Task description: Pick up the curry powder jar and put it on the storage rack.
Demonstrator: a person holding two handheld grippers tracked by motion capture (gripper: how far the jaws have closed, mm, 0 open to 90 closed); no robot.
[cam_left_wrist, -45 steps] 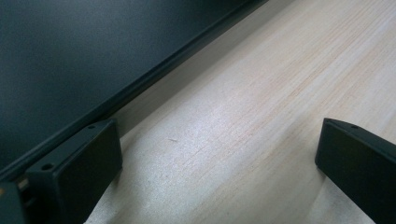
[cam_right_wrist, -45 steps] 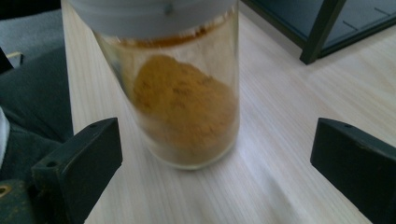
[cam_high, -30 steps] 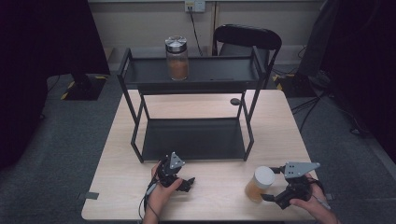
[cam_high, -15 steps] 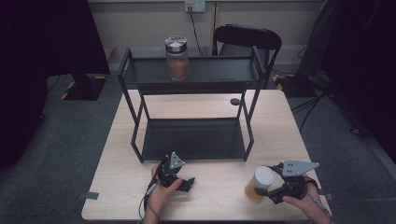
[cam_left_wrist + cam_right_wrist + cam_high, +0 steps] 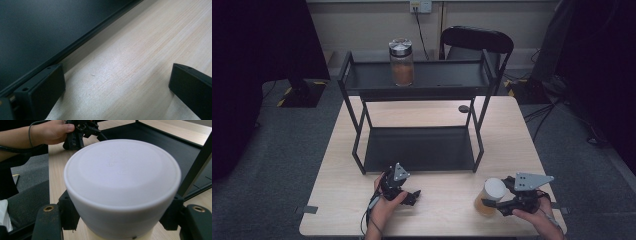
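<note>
A jar with a white lid (image 5: 494, 189) and tan contents stands near the table's front right edge. My right gripper (image 5: 499, 205) comes at it from the right; its jaws have just been closing, and they now press on the jar's sides just under the lid (image 5: 122, 177). My left gripper (image 5: 412, 194) rests open on the wood at front centre, just before the rack's lower tray (image 5: 419, 147). Between its fingers (image 5: 42, 90) lies bare tabletop. The person's left hand with that gripper (image 5: 80, 132) shows far off in the right gripper view.
A black two-level rack (image 5: 419, 82) stands mid-table, with a second jar (image 5: 401, 62), metal-lidded, on its top shelf. A small dark disc (image 5: 463, 108) lies behind the rack's right leg. A black chair (image 5: 477, 40) stands beyond the table (image 5: 512, 135).
The right gripper's jaws have closed onto the white-lidded jar, and the hand has edged a little toward it. The left gripper has stayed where it was.
</note>
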